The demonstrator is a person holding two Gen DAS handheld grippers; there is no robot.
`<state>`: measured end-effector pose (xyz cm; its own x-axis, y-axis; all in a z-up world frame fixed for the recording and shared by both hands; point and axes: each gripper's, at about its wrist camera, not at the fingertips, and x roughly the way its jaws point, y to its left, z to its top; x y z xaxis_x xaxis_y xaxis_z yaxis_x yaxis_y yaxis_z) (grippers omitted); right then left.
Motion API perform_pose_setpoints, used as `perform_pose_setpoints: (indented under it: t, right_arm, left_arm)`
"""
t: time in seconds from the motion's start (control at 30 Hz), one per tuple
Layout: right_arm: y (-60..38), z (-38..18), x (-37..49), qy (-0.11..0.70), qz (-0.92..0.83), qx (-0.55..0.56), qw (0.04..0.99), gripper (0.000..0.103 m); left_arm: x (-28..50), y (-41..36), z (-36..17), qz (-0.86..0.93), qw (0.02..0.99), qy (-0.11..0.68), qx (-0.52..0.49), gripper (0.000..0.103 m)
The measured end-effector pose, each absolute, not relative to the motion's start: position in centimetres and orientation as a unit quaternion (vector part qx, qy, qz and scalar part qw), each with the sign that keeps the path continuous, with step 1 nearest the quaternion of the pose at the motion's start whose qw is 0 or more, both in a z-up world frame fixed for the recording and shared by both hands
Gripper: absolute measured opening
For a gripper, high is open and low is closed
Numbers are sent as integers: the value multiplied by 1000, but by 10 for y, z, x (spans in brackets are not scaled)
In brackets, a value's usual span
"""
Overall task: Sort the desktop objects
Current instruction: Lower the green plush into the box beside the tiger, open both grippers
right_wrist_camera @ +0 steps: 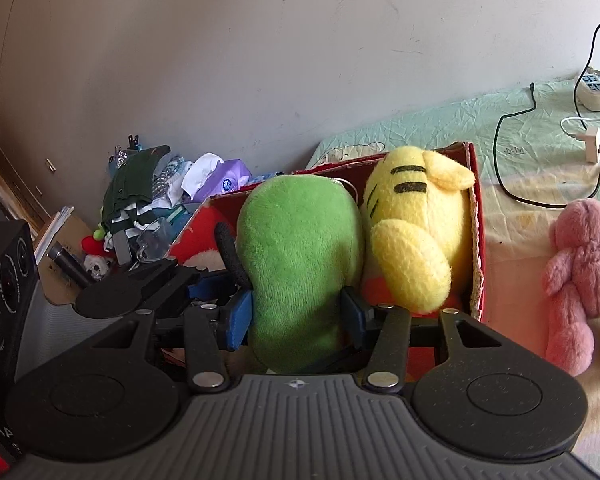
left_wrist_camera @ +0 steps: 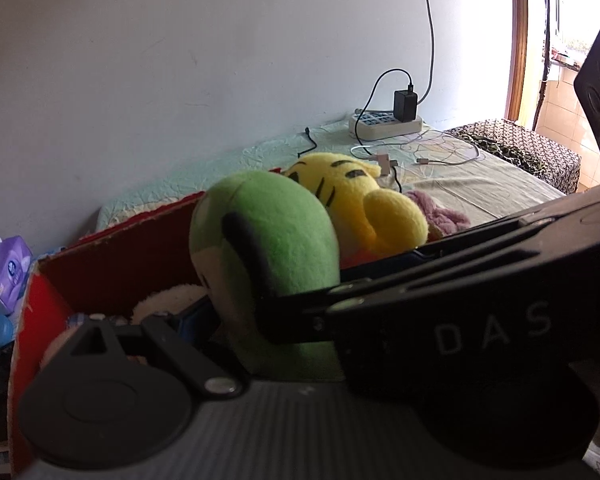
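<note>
Pale wall and a crumpled mint-green sheet (right_wrist_camera: 440, 120) set the scene, with a red cardboard box (right_wrist_camera: 478, 240) standing on the near part of the bedding. The right gripper (right_wrist_camera: 298, 312) is clamped on the green plush toy (right_wrist_camera: 300, 256), its blue pads pressing the toy's lower body from both sides as it sits at the box's near edge, against the yellow plush toy (right_wrist_camera: 416, 240) already inside. The left gripper (left_wrist_camera: 204, 320) reaches in from the left; whether its fingers are apart or together I cannot tell, since the right tool blocks that view. Likely risks: the box looks crowded, so a release now could leave the green toy perched and toppling out toward the near side; pushing it deeper may shove the yellow toy over the far wall. The two tools are close and could knock together. A pink plush toy (right_wrist_camera: 580, 280) lies right of the box, unsorted.
</note>
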<state>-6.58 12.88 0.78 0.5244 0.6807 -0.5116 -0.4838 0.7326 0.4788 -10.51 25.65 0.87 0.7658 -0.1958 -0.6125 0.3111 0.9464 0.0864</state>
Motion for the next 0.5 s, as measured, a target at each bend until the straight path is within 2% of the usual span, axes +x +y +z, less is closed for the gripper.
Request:
perform_pose_setpoints:
  t: [0.1,0.3,0.5]
  right_arm:
    - [130,9,-70,348,336,142,864,56]
    - [125,17,-83,319,330,133,878,57]
    - [107,33,-82,264,316,200,889,57]
  left_arm:
    - [-106,259,10,-136,935,314,90,91]
    - [-115,268,18,-131,941,301,82,94]
    - [-125,269,26,-144,944,287,75,93]
